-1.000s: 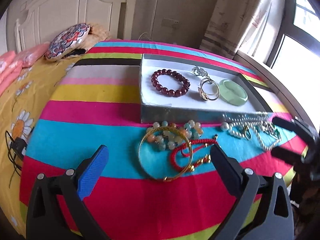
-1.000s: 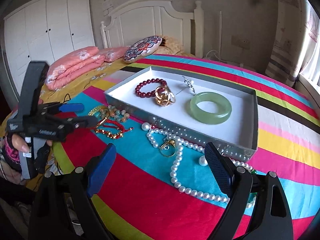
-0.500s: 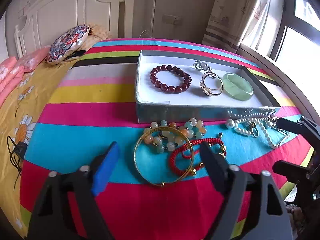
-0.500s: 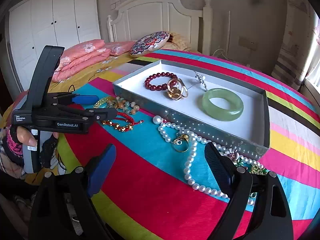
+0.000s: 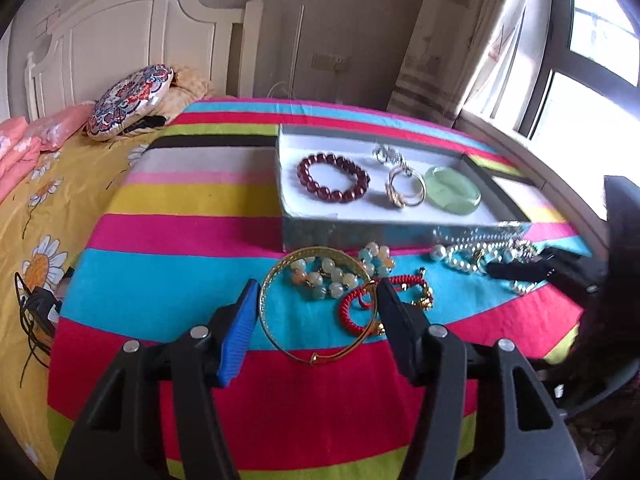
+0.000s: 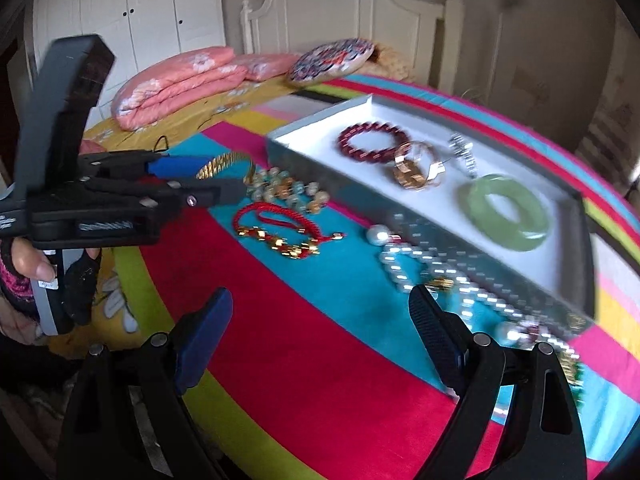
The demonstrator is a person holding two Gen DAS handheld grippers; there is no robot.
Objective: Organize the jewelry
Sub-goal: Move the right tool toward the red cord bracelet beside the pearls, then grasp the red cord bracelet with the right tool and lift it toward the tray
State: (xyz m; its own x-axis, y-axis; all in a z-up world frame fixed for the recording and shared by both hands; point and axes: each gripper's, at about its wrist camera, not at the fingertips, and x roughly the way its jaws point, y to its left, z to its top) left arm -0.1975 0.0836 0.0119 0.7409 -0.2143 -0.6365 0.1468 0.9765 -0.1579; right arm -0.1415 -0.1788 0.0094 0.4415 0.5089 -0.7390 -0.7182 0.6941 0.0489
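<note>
Two grippers: the left gripper, jaws just closing, straddles the gold bangle, apparently without contact. The right gripper gapes empty, pearl necklace just ahead.

Both tools are the same build: chunky matte-black plastic two-finger grippers with silver round-head screws at the finger pivots. On the left gripper one finger carries a bright blue ribbed rubber pad, the other a black textured pad. The right gripper matches, though its blue pad looks darker in shade. From the right wrist view the left tool shows a tall black block on top, small white lettering on the side, a coiled metal spring in a slot and a grey trigger strap. The hand wears a black fingerless glove with a pink-and-black knit cuff.
</note>
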